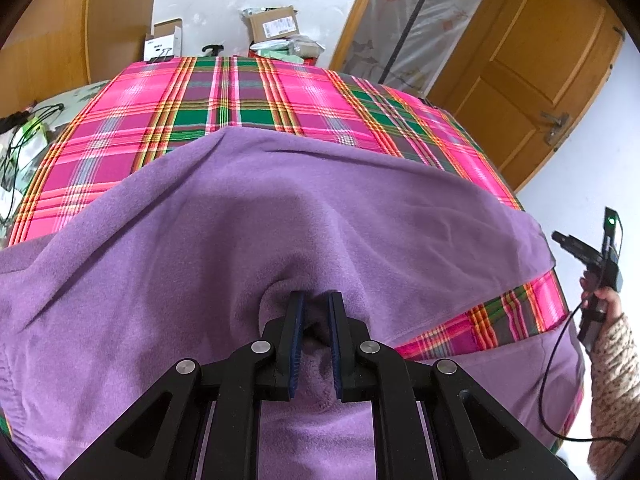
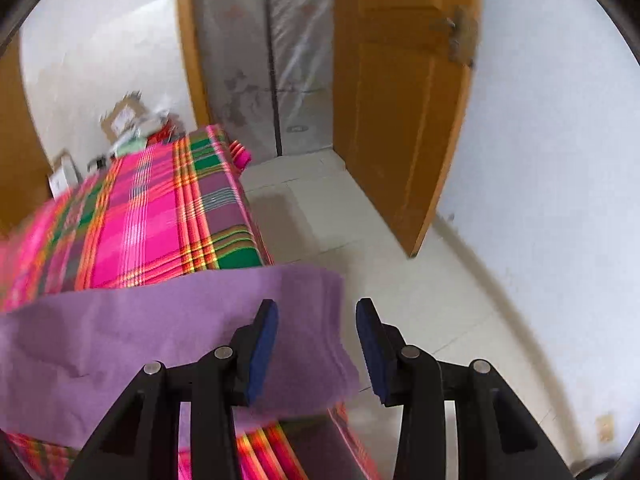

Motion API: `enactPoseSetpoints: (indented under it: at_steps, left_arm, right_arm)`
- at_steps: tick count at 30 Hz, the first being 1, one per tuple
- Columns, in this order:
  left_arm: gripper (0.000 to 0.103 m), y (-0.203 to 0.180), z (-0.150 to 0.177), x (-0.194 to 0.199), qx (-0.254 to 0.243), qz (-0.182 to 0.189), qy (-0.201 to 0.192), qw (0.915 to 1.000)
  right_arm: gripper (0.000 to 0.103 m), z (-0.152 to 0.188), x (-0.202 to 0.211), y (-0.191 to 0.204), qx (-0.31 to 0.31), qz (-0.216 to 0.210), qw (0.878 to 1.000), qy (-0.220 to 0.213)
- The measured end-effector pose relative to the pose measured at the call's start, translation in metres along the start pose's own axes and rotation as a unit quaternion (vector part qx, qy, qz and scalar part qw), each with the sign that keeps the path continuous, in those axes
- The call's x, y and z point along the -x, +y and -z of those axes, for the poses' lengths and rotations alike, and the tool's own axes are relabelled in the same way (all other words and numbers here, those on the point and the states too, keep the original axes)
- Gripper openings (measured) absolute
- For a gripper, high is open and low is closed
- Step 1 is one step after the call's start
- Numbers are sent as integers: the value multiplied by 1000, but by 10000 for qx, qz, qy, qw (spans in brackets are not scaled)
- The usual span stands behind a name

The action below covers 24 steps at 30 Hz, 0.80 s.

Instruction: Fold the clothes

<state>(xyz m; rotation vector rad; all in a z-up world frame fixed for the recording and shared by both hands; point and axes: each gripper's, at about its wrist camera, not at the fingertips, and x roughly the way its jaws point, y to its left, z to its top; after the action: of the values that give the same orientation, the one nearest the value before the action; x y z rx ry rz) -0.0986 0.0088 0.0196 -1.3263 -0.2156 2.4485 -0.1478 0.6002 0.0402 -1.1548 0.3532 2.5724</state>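
A purple fleece garment (image 1: 280, 208) lies spread over the near part of a bed covered with a pink, green and orange plaid cloth (image 1: 224, 96), its long axis running across the bed from left to right in the left wrist view, with one folded corner pointing toward the far end of the bed and the wall. The left gripper (image 1: 316, 304), black with blue pads, is clenched on a bunched ridge of the purple fleece, which fills the narrow gap between its fingers and puckers around them. At the right edge of that view a hand (image 1: 600, 292) in a speckled knit sleeve (image 1: 612, 384) holds the right gripper (image 2: 316, 312) beside the bed edge, with a black cable (image 1: 556, 364) hanging from it. In the blurred right wrist view the right gripper's fingers stand wide apart and released, grasping nothing; the end of the purple garment hangs past the bed's side just under its left finger, over a pale tiled floor (image 2: 400, 264). Beyond stand an open wooden door (image 2: 400, 112) and cardboard boxes (image 1: 274, 24) at the far end of the bed.
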Motion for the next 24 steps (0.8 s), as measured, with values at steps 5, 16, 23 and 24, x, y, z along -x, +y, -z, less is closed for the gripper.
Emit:
enactPoseSetpoints:
  at_steps: [5,16,23,24]
  left_arm:
    - [16,1,4,7,-2,-6,-51,10000]
    - [32,5,22,31,-195,-485,-57,9986]
    - [35,-5,26,23,-388,-535,153,9977]
    - [35,-12,25,18,-511,-515,199,9972]
  right_arm:
    - [41,30,13,-49,-1386,-1018,9846,315]
    - [48,42,-5,-38,-1364,-1364,9790,661]
    - [44,31,-21,-28,-1380,-1214,9808,651]
    - [42,31,-22,-27,-1366,-1192,9815,621]
